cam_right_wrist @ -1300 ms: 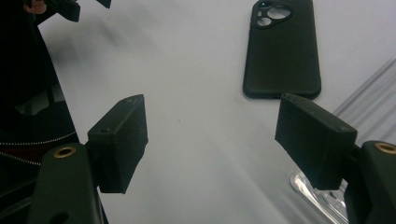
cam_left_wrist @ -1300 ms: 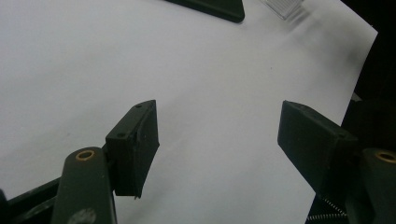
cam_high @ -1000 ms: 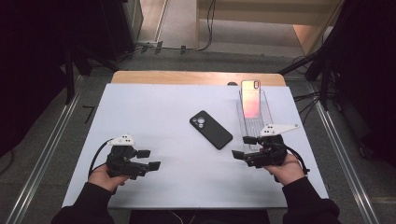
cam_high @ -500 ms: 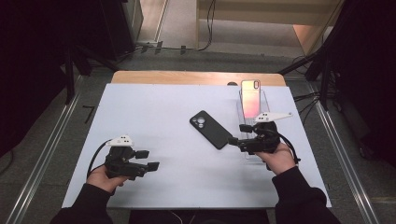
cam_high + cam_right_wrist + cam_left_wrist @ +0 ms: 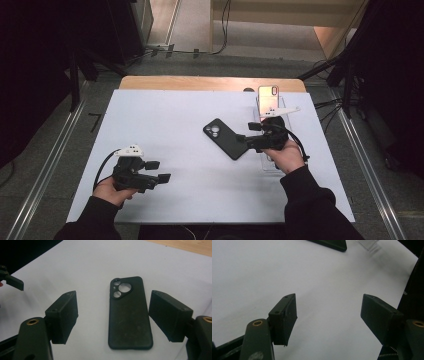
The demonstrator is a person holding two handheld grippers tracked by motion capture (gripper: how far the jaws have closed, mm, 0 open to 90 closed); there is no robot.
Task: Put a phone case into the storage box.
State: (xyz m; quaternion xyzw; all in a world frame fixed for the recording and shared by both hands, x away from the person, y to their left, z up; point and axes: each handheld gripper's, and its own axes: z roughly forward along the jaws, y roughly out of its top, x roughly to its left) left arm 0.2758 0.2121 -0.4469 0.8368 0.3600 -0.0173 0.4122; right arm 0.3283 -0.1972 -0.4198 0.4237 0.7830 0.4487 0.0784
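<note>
Tongs over a black phone case on the white table sheet.

My right gripper (image 5: 113,315) hangs with jaws spread either side of the black phone case (image 5: 130,315), pads clear of it; the case lies flat, camera holes away from me, mid-table on the white sheet (image 5: 165,115), beside a clear stand (image 5: 272,107) bearing a phone (image 5: 268,94); my left gripper (image 5: 328,312) waits open, holding nothing, near the front left.

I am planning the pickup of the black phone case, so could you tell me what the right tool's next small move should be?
Probably ease the right tool forward and down. Its jaws stand open either side of the black phone case, which lies flat on the white table, and the pads do not touch it yet.
</note>
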